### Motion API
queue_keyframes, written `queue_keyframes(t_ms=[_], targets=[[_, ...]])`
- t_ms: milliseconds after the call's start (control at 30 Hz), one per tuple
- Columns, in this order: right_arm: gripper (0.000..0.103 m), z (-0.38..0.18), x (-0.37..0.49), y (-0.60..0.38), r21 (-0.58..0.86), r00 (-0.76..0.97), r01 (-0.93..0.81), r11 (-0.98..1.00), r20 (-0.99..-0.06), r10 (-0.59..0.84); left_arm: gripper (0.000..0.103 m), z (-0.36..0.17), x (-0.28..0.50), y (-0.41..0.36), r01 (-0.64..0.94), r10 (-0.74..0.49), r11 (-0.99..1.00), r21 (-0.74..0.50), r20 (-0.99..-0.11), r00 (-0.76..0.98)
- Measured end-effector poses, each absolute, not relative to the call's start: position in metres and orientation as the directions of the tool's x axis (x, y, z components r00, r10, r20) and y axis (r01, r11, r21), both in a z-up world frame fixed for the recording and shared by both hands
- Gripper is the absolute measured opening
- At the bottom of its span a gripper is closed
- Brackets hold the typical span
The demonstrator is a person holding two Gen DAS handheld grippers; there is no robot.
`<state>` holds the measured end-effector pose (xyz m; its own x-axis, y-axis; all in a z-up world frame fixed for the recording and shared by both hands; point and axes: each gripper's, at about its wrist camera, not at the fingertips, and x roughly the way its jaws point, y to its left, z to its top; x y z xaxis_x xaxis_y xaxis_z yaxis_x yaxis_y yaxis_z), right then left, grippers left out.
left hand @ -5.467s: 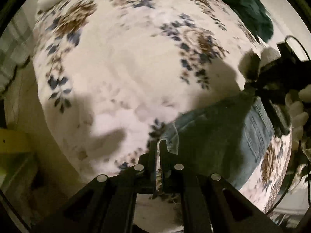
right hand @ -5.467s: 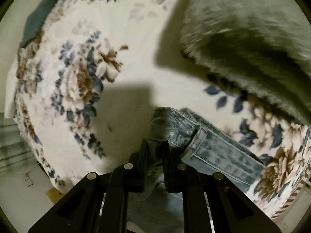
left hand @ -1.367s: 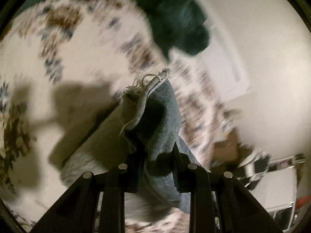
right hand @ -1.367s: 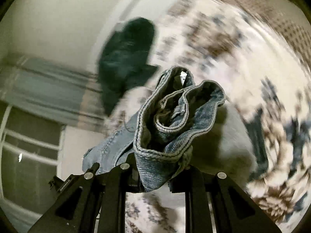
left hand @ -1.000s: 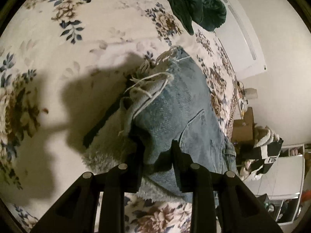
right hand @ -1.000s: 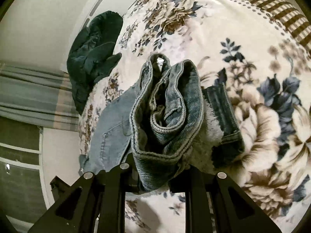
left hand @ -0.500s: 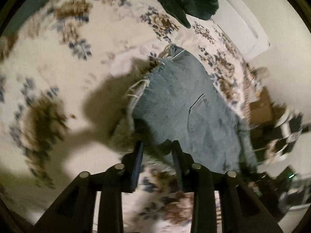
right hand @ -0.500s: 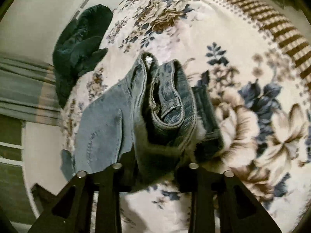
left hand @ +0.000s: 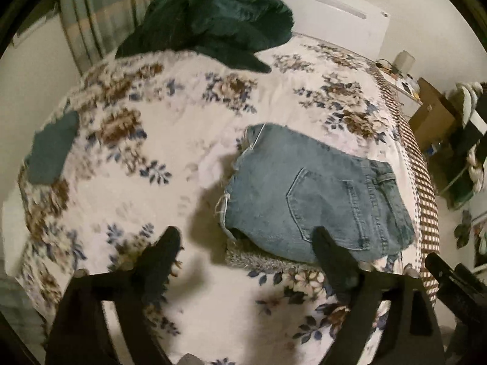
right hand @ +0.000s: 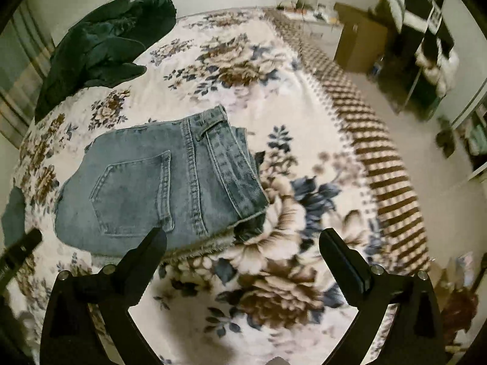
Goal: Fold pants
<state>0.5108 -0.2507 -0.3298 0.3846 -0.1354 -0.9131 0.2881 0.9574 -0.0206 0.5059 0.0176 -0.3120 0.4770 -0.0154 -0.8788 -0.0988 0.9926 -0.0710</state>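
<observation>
The blue denim pants (left hand: 316,197) lie folded in a compact stack on the floral bedspread (left hand: 152,152), back pocket up, frayed hem at the left. They also show in the right wrist view (right hand: 158,182), waistband to the right. My left gripper (left hand: 246,240) is open and empty, raised above the near edge of the stack. My right gripper (right hand: 243,240) is open and empty, above the stack's near right corner. A fuzzy grey layer (left hand: 261,260) shows under the denim.
A dark green garment (left hand: 213,21) lies at the head of the bed, also in the right wrist view (right hand: 103,39). A small teal cloth (left hand: 53,149) lies at the left. A cardboard box (right hand: 359,42) and shelves (right hand: 426,48) stand beside the bed's right edge.
Both grippers have opened and let go of the pants, then pulled back and up. The pants now lie folded flat on the bed.
</observation>
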Motion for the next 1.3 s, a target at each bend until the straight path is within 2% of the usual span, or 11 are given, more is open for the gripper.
queue_keyframes(t_ms=[133,667,933,1300], targets=[[0.102,-0.294,0.487,-0.240,-0.066,0.424,0.284,0.957,-0.886,-0.187,0.093,-0.277,0.486,0.015,-0.083,0.026,0.996,-0.020,-0.856,0.516],[0.102,-0.108,0.325,-0.221,-0.034,0.629,0.215,0.976,-0.759,-0.165,0.093,-0.123,0.330,-0.001,-0.026,0.040,0.999,0.031,-0.722,0.691],[0.102,-0.028,0.222,-0.205,-0.027,0.710,0.167,0.986,-0.691,-0.139,0.093,-0.076,0.257,-0.006,-0.009,0.029,0.999,0.033,-0.684,0.729],[0.102,0.045,0.140,-0.195,-0.026,0.752,0.178,0.984,-0.641,-0.153,0.093,-0.044,0.218,0.000,0.028,-0.012,1.000,0.013,-0.668,0.744]])
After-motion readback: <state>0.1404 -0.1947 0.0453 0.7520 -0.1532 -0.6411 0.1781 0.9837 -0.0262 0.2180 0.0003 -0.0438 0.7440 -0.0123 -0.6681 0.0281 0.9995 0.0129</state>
